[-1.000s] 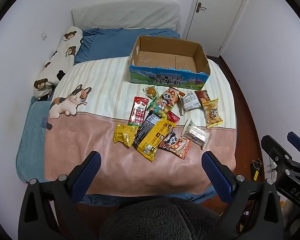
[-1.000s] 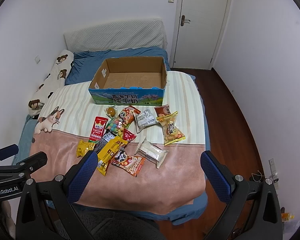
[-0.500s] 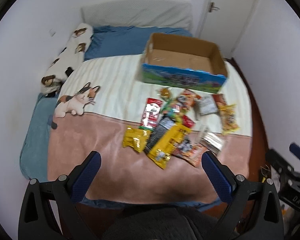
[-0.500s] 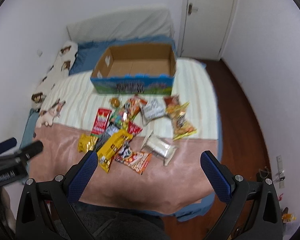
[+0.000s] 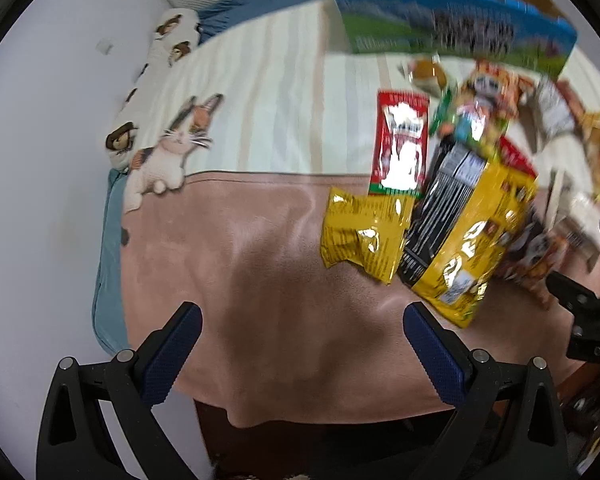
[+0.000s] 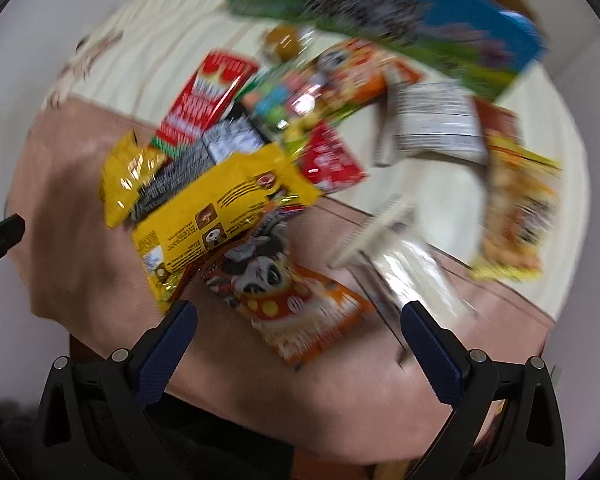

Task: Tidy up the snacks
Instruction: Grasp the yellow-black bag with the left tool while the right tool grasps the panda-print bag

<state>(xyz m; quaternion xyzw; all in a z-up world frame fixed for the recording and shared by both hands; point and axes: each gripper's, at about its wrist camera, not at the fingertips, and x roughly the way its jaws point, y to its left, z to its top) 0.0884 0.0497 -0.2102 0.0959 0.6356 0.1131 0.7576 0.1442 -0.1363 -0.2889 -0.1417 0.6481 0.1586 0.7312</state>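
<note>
Several snack packets lie in a heap on the bed. A small yellow packet (image 5: 364, 236) and a big yellow bag (image 5: 472, 240) lie nearest my left gripper (image 5: 302, 316), which is open over bare pink blanket to their left. A red packet (image 5: 400, 146) lies behind them. My right gripper (image 6: 298, 312) is open and hovers just over the orange panda packet (image 6: 300, 312). The big yellow bag (image 6: 220, 212) is to its left and a clear white packet (image 6: 404, 264) to its right. The blue-sided cardboard box (image 5: 452, 28) stands behind the heap.
The pink blanket (image 5: 260, 264) ends at the bed's near edge close under both grippers. A cat picture (image 5: 172, 148) and a bear-print pillow (image 5: 156, 60) lie at the left by the wall. The other gripper (image 5: 588, 320) shows at the right edge of the left wrist view.
Both grippers have dropped down and forward toward the snack heap, so the packets look much larger. The views are motion-blurred. Both grippers stay open and nothing has been picked up.
</note>
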